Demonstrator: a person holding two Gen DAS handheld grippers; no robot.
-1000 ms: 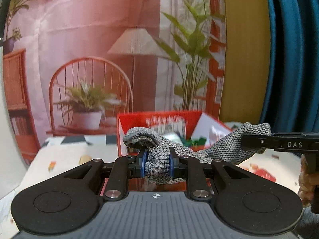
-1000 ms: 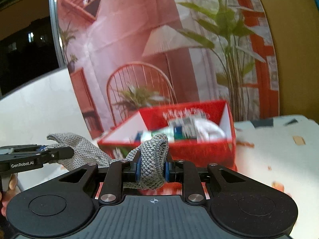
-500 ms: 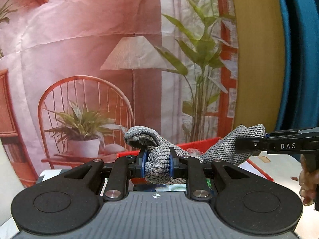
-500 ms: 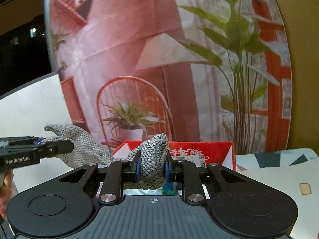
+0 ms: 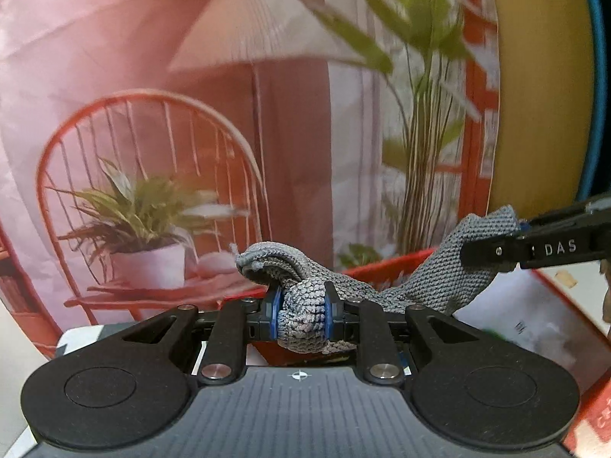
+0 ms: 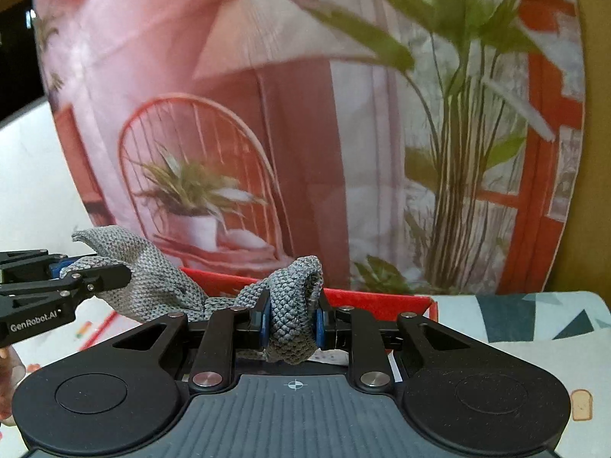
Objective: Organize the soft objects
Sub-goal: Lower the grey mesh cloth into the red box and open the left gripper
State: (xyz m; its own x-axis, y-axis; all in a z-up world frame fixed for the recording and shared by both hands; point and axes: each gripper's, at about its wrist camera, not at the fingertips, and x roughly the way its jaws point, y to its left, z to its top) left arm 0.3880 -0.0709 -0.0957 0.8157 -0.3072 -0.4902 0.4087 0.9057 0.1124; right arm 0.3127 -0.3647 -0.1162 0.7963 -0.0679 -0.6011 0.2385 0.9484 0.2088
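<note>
Grey knit cloth (image 5: 431,282), slung in the air between the two grippers above a red box (image 5: 550,328), one bunched end clamped tight in the left gripper (image 5: 301,311), the other in the right gripper (image 6: 292,322). Left view: the cloth's far end pinched flat by the right gripper at the frame's right edge, and the box's white inner wall and blurred contents. Right view: only the box's far rim, the left gripper closed on the cloth at left, a patterned tabletop (image 6: 534,324) and a printed backdrop (image 6: 267,114) behind.
</note>
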